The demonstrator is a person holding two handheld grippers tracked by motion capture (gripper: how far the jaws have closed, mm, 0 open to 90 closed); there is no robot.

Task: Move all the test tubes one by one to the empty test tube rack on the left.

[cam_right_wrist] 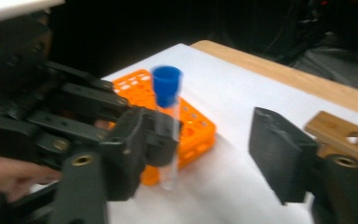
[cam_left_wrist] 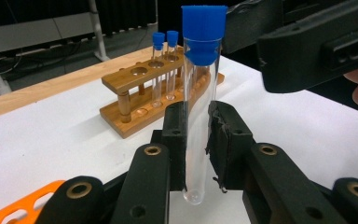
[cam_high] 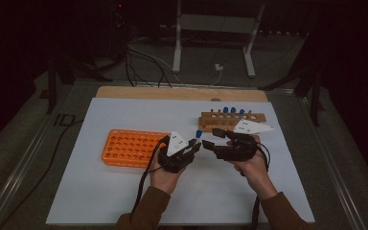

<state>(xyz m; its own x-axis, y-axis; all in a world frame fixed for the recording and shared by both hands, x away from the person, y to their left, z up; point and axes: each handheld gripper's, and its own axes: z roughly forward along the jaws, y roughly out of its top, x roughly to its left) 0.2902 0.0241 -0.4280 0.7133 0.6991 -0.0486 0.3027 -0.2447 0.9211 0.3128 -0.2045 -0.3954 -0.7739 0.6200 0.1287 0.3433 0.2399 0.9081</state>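
A clear test tube [cam_left_wrist: 197, 140] with a blue cap [cam_left_wrist: 204, 32] stands upright between the pads of my left gripper [cam_left_wrist: 197, 114], which is shut on it. In the high view this tube [cam_high: 199, 134] is above the white mat, between the two racks, with the left gripper [cam_high: 195, 144] under it. My right gripper [cam_high: 212, 138] faces it from the right. In the right gripper view, the right gripper [cam_right_wrist: 200, 140] stands open, the tube [cam_right_wrist: 168, 140] close to its left jaw and its right jaw well clear.
A wooden rack [cam_high: 232, 120] with a few blue-capped tubes [cam_left_wrist: 164, 65] stands at the back right of the white mat [cam_high: 124, 191]. An orange many-holed rack [cam_high: 132, 146] lies to the left of the left gripper. Cables and a metal stand lie beyond the table.
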